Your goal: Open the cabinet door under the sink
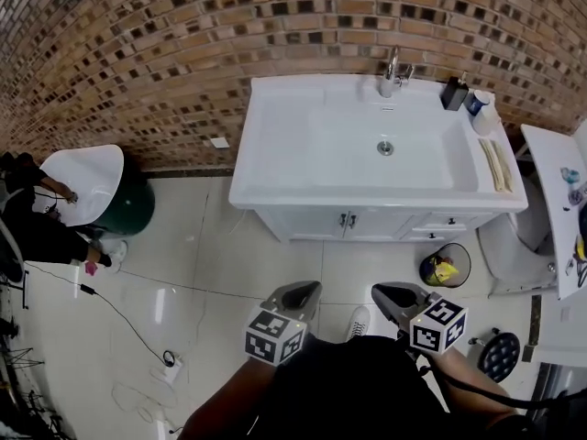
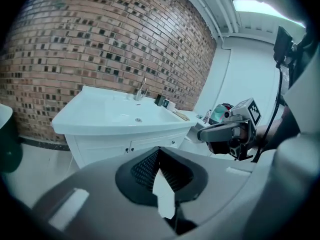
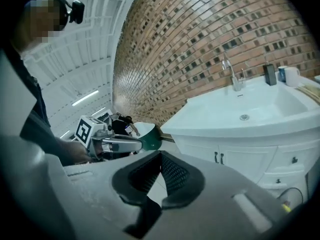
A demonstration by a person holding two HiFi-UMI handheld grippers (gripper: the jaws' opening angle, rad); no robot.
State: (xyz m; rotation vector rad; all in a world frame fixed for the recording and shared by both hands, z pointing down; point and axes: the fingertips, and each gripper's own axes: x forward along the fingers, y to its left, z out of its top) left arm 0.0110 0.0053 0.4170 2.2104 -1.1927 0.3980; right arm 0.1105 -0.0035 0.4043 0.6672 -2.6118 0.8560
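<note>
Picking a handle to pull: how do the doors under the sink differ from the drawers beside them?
The cabinet doors are tall panels with two upright bar handles paired at their meeting edge; the drawers are short, stacked at the right, each with one small knob. Both are white and shut.

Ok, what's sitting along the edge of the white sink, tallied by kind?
faucet: 1
dark container: 1
cup: 1
beige cloth: 1
Total: 4
</note>
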